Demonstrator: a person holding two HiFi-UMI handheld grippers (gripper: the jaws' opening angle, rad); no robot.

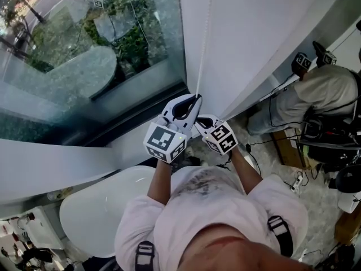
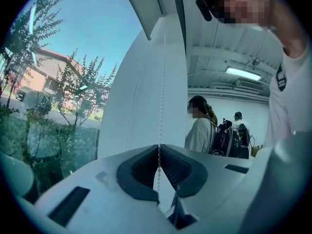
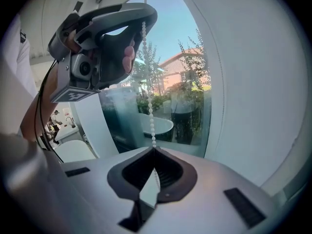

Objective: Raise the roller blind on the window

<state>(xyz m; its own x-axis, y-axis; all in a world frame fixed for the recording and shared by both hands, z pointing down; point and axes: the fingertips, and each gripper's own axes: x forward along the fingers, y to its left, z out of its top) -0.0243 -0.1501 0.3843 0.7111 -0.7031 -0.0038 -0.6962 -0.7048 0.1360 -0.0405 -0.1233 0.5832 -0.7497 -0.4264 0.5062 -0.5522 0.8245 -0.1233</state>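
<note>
A white bead chain [image 1: 204, 44] hangs down in front of the white roller blind [image 1: 259, 33], beside the window glass [image 1: 84, 55]. My left gripper [image 1: 197, 98] is shut on the chain, its jaws meeting round the beads [image 2: 159, 152]. Just below it, my right gripper [image 1: 198, 121] is also shut on the same chain [image 3: 150, 116], which enters its closed jaws [image 3: 154, 149]. In the right gripper view the left gripper [image 3: 146, 21] shows directly above, with the chain stretched between the two. The blind's fabric [image 2: 156, 82] fills the middle of the left gripper view.
A white oval tabletop [image 1: 101, 208] lies below my left arm, against the window sill [image 1: 67, 157]. Another person [image 1: 316, 92] sits at the right among cables [image 1: 282, 145] and bags. More people [image 2: 201, 128] stand further back in the room.
</note>
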